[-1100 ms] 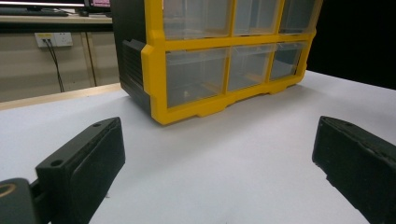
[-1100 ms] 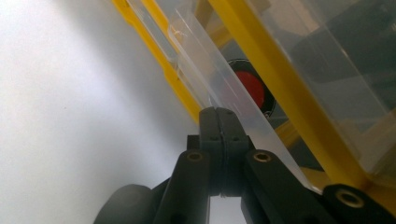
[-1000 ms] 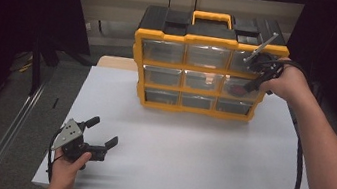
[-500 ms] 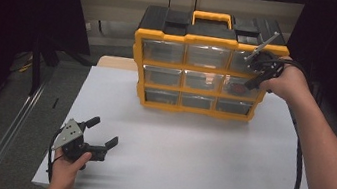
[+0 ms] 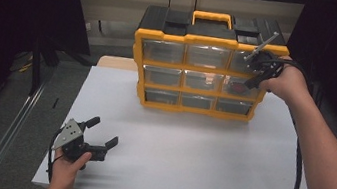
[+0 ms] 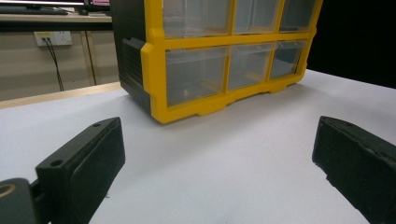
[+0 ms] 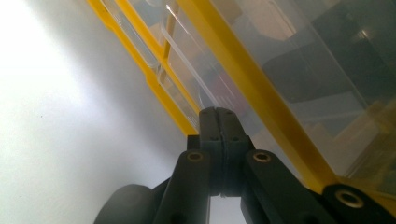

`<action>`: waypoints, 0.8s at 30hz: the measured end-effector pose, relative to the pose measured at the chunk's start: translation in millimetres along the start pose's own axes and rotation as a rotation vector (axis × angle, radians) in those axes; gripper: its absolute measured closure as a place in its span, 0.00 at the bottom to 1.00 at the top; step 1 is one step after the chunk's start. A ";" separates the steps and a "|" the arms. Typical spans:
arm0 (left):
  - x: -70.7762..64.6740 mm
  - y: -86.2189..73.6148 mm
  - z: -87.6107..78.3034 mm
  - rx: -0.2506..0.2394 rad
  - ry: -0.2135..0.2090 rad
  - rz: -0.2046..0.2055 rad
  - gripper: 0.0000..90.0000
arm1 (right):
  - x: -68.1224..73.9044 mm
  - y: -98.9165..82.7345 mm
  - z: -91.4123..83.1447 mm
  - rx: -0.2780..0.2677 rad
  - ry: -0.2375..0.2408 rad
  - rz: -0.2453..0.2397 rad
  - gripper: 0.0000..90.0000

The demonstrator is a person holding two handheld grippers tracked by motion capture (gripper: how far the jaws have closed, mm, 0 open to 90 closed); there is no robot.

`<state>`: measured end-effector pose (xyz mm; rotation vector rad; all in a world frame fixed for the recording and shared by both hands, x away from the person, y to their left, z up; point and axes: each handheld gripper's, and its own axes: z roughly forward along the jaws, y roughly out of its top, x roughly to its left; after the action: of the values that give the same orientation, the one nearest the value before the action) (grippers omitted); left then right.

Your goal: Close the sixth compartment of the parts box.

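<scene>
The high view looks down and forward from above the person's side, taking in the whole white surface (image 5: pixel 189 148) and the yellow plastic drawer box with clear drawers (image 5: pixel 200 74) at its far end. The left gripper view sits low near the surface, facing the box from some way off. The right gripper view is tilted and pressed up very close to the box's clear drawers. All three share the box.

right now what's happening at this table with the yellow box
A person works at a yellow and black plastic drawer organiser with clear drawers, standing on the white table. The right tool, jaws shut together, is at the organiser's right-hand column of drawers, by the upper two; whether it grips anything can't be told. The left tool rests open near the table's front left, apart from the organiser.
</scene>
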<state>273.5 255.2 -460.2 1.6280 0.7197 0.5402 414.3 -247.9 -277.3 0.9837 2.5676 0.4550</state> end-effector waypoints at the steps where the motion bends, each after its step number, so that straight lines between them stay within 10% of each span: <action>1: 0.1 0.0 -0.1 0.000 0.003 0.003 0.03 | 0.0 0.0 0.1 0.001 0.003 0.003 1.00; 24: -0.3 0.1 0.1 -0.002 0.004 -0.001 0.03 | -1.0 0.4 1.7 0.000 0.004 -0.003 1.00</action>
<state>273.3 254.9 -460.1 1.6252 0.7227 0.5441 416.0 -248.0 -278.4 0.9798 2.5723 0.4567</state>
